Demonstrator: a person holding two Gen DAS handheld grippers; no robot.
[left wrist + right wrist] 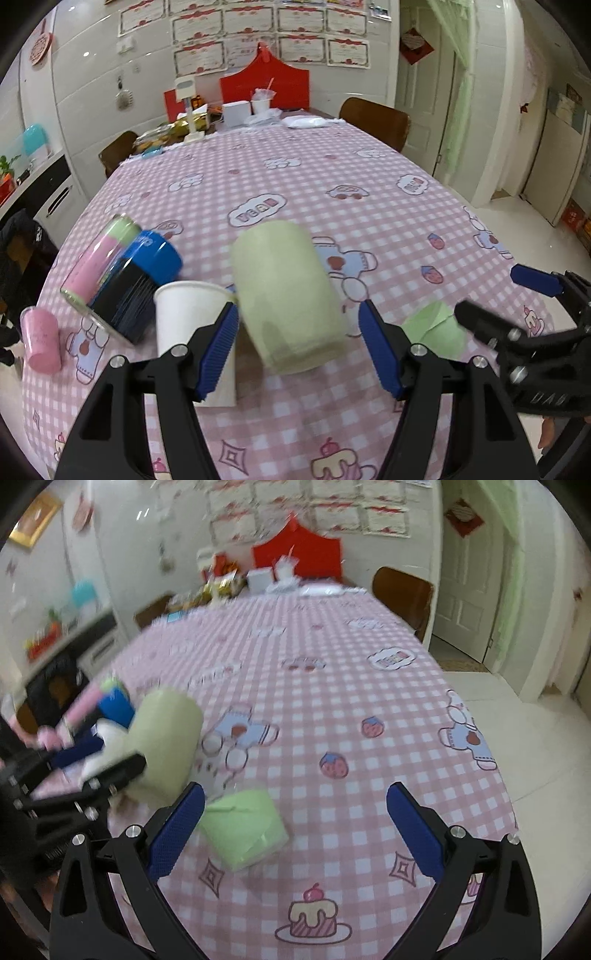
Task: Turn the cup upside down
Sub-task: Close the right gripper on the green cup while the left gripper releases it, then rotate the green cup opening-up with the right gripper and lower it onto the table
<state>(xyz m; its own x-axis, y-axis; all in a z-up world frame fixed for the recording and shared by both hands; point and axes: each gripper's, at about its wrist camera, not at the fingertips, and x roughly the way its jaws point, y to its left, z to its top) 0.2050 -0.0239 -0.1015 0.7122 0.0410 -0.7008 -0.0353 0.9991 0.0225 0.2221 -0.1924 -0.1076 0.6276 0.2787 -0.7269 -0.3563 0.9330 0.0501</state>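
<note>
A pale green cup [288,295] stands mouth down on the pink checked tablecloth [332,192], blurred. My left gripper [299,343] is open, its blue pads either side of the cup's lower part without touching it. The cup also shows in the right wrist view [164,742], at the left. My right gripper [291,834] is open and empty above the cloth; it shows in the left wrist view [495,299] at the right. A folded green piece [245,829] lies beside the right gripper's left finger [177,834].
A white paper cup [184,310], a tilted glass jar of coloured rolls [110,273] with a blue roll [155,254], and a pink roll [40,339] crowd the table's left near corner. Boxes and cups stand at the far end [236,114]. Chairs flank the table [380,118].
</note>
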